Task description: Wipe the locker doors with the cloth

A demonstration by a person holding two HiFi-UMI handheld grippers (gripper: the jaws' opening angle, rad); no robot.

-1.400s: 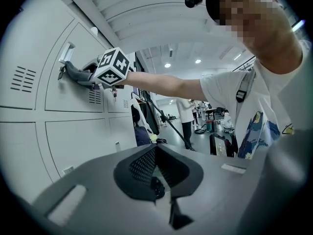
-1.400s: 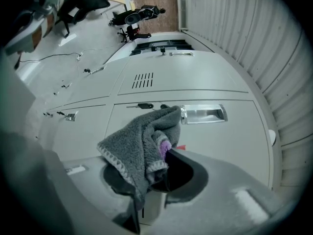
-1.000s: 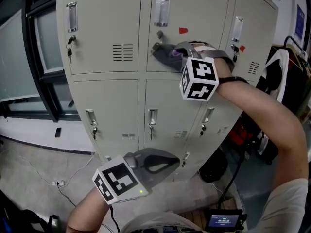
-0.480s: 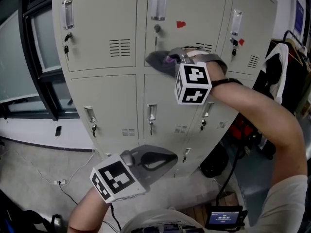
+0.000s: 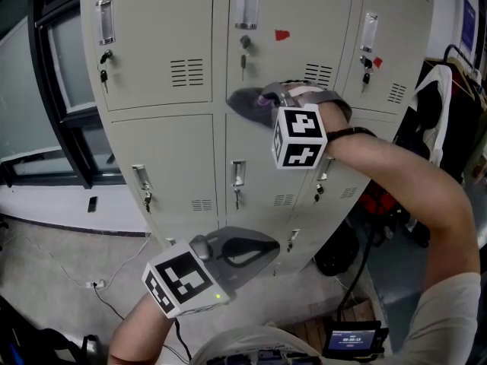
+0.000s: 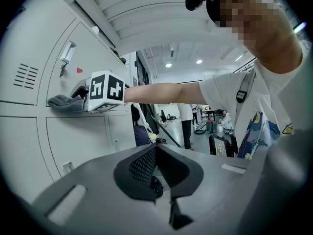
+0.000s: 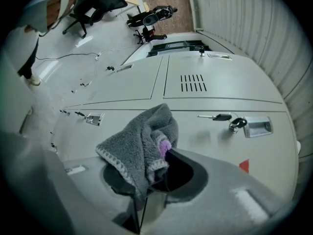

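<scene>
Grey cloth [image 5: 243,103] is clamped in the right gripper [image 5: 270,96], jaws closed on its folds. It is held vs. the upper middle locker door [image 5: 293,48], at the door's bottom-left corner. Left gripper [image 5: 266,248] is held low, well apart from cloth, jaws together w/ nothing betw. them.

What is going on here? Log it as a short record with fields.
setting: grey lockers, stacked in rows
cloth: grey, bunched, against the lower part of the upper middle door
right gripper: fingers shut on the cloth, arm stretched out to the lockers
left gripper: fingers together, nothing between them, held low and off the lockers
key: hangs from the upper middle door's lock, above the cloth
</scene>
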